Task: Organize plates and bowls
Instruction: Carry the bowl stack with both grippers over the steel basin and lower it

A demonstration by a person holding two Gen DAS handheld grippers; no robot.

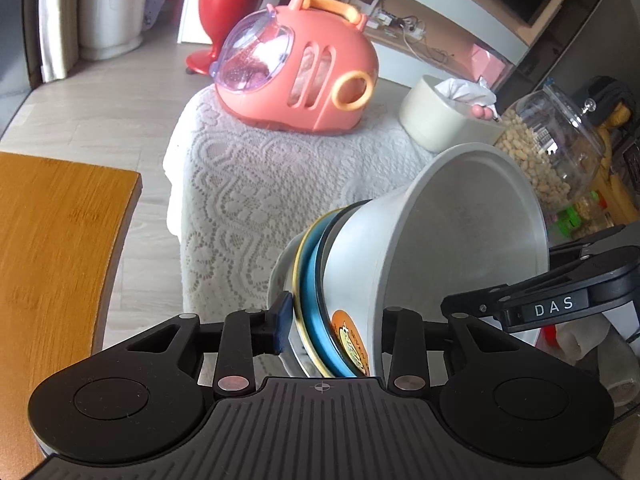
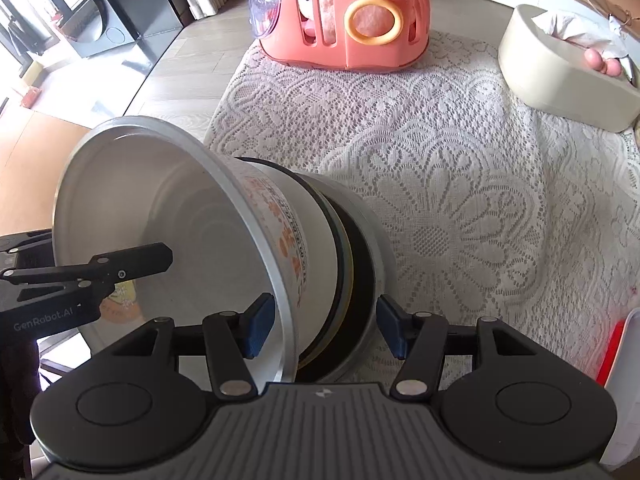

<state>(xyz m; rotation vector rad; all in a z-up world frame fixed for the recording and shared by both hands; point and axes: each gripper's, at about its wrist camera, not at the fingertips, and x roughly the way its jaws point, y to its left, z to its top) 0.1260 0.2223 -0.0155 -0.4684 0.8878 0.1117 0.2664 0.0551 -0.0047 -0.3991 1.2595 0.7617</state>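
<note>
The left gripper (image 1: 328, 330) and right gripper (image 2: 326, 328) are both squeezing the tipped stack of bowls (image 2: 224, 240), which is hiding one left pad.

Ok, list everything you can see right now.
bowl stack: one nested stack, white with blue, yellow and black rims, tipped sideways above the cloth
lace cloth: one, white, covering the table
carrier: one, pink, far end of cloth
tub: one, cream, cloth's right edge
jar: one, clear glass, right of tub
vase: one, red, floor behind carrier
wooden top: one, brown, left
left claw: one, black, clamped on stack
right claw: one, black, clamped on stack
</note>
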